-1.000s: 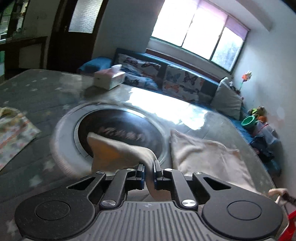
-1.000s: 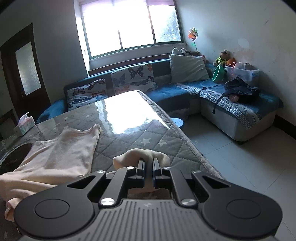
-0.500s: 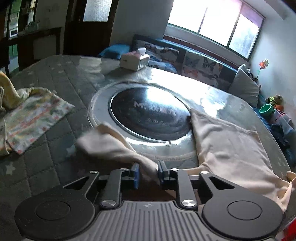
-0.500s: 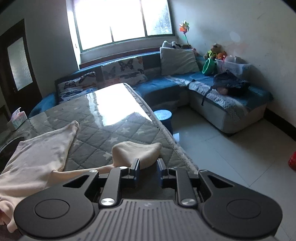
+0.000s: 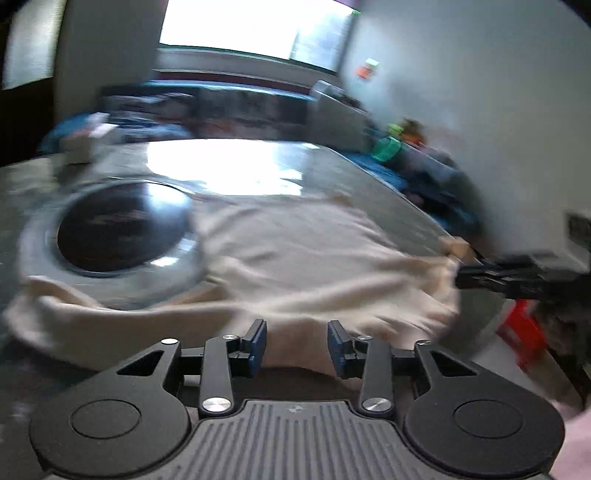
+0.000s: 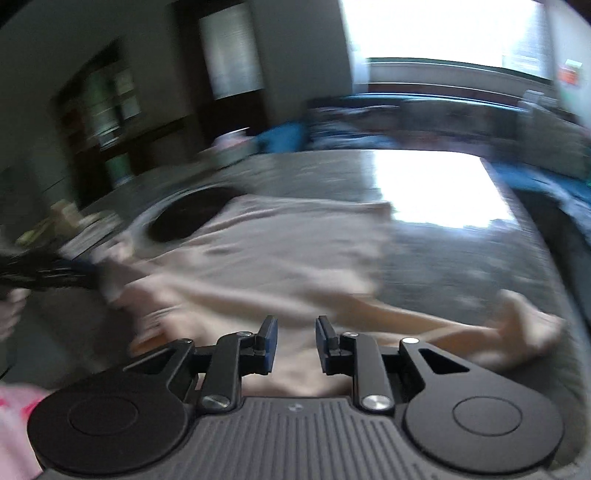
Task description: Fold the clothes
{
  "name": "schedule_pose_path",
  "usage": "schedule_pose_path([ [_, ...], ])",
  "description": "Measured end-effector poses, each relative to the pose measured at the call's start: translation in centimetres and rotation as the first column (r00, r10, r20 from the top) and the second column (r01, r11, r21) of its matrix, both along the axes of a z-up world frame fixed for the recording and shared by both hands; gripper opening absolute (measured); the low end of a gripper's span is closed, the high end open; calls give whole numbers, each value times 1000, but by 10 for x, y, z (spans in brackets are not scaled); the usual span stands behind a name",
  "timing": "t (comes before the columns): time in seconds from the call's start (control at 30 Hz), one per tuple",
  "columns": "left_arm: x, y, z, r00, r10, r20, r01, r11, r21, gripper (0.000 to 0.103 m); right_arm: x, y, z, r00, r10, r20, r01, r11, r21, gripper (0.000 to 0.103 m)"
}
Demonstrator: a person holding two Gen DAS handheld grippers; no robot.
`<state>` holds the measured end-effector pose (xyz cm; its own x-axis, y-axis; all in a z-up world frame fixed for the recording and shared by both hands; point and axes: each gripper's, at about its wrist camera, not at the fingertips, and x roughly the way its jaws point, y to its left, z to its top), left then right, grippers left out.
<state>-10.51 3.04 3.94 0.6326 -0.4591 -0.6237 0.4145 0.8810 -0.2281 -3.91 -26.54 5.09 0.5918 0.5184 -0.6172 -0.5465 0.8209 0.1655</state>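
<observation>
Garment (image 5: pixel 295 254) spread flat across the surface (image 5: pixel 376 184), one edge overlapping the round inset plate (image 5: pixel 118 229) to its left. One sleeve (image 6: pixel 524 332) trailing toward the right edge of the surface. Left hand-held gripper (image 5: pixel 296 344) just before the near hem; right hand-held gripper (image 6: pixel 293 344) likewise, further right. Sofa (image 6: pixel 424 118) behind the surface, below the window (image 5: pixel 258 29).

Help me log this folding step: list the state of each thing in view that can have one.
left gripper: open, holding nothing.
right gripper: open, holding nothing.
cream garment: spread on the table, wrinkled, not yet folded; one edge overlaps the round inset.
sleeve: stretched out toward the table's edge.
round inset: partly covered by the garment.
table: covered with a quilted cloth.
</observation>
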Motion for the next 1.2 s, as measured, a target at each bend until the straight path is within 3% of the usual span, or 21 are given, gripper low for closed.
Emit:
schedule_pose_path([
  [0.1,-5,-25,-7,995,-102,3,102,994,27,50,-11,30,-2,989,149,-19,-149,989,-16,27],
  [0.2,-4,-42,-13,991,-131,3,130,989,74,50,-19,53,-7,970,241,-35,-242,969,-51,27],
  [0.33,1,-51,-19,991,-135,-2,134,986,98,48,-25,73,-15,963,268,-35,-270,956,-114,27],
  [0.43,0,-59,-25,987,-160,20,155,974,164,47,-26,80,-22,961,274,-27,-275,948,-159,26],
  [0.53,2,-63,-32,984,-179,25,170,961,218,29,-24,81,-28,964,266,-28,-266,943,-200,25],
  [0.6,3,-65,-34,981,-193,22,183,954,236,8,-23,78,-33,964,266,-17,-263,938,-226,18],
  [0.7,3,-58,-25,975,-224,13,217,955,202,5,-22,76,-30,961,275,-13,-271,935,-230,8],
  [0.8,2,-48,-11,965,-263,13,259,955,143,5,-21,68,-17,953,301,-34,-302,929,-216,6],
  [0.97,5,-45,-24,947,-311,-79,320,933,165,5,-25,61,-15,920,376,-108,-391,895,-216,6],
  [1.1,6,-42,-15,937,-342,-63,348,927,137,9,-22,54,0,930,363,-58,-367,912,-184,8],
  [1.2,18,-39,-6,944,-327,-32,329,939,100,9,-12,55,4,946,324,-17,-322,933,-157,10],
])
